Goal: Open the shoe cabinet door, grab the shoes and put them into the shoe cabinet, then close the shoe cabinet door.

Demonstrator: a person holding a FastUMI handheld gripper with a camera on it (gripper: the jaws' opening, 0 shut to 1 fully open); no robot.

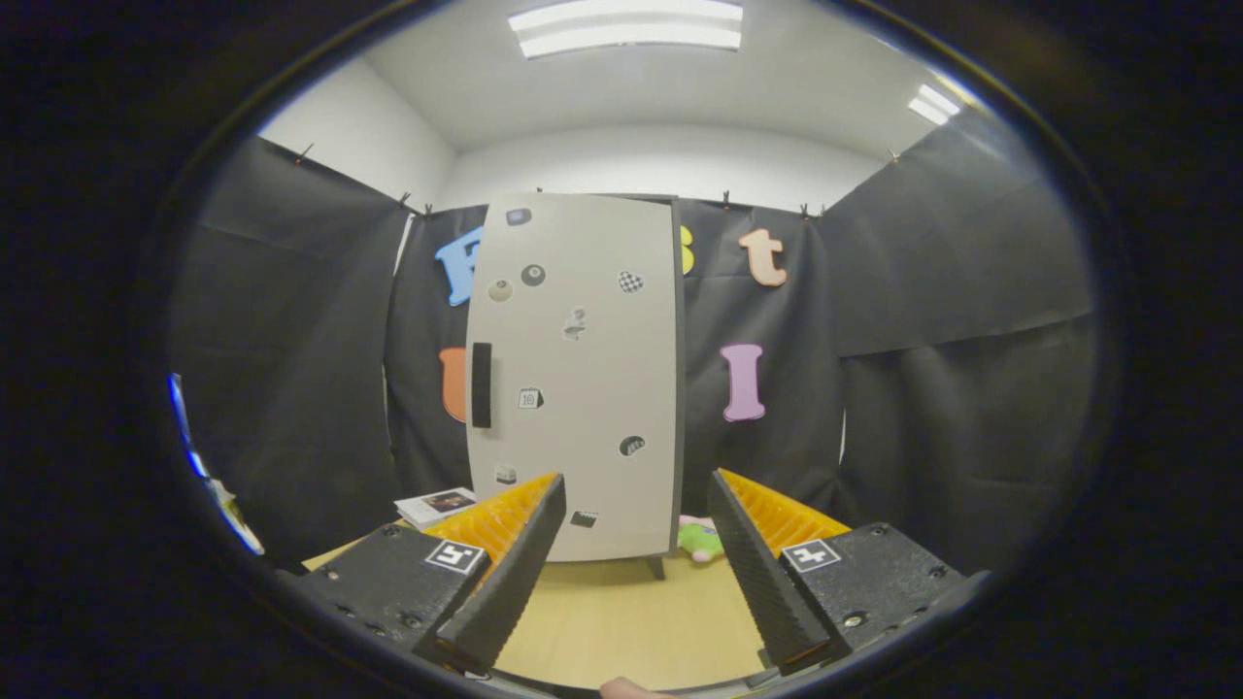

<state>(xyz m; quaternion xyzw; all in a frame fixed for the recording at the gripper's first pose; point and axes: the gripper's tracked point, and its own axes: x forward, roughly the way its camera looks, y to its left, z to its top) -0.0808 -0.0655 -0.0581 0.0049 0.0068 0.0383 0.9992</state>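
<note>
Shoe cabinet door [578, 379] seen shut, standing far across the surface [631, 621] beyond the gripper [636, 529], jaws wide and empty; door judged rigid and light-swinging, best taken by the dark vertical handle [481, 385] at its left edge.

— What is at the bottom of the frame?

— A light wood surface [621, 621]. It runs from the bottom middle up toward the black cloth wall.

— What stands on it?

— A tall pale cabinet [573, 379], in the middle of the frame. Its door is closed. It rests on a short dark leg [658, 568].

— Anything else lying there?

— Yes. A small flat booklet [437, 505] lies at lower left, just beside the cabinet's bottom corner. A little green and pink thing [699, 539] sits at the cabinet's lower right side. It is partly hidden, so I can't tell what it is.
</note>
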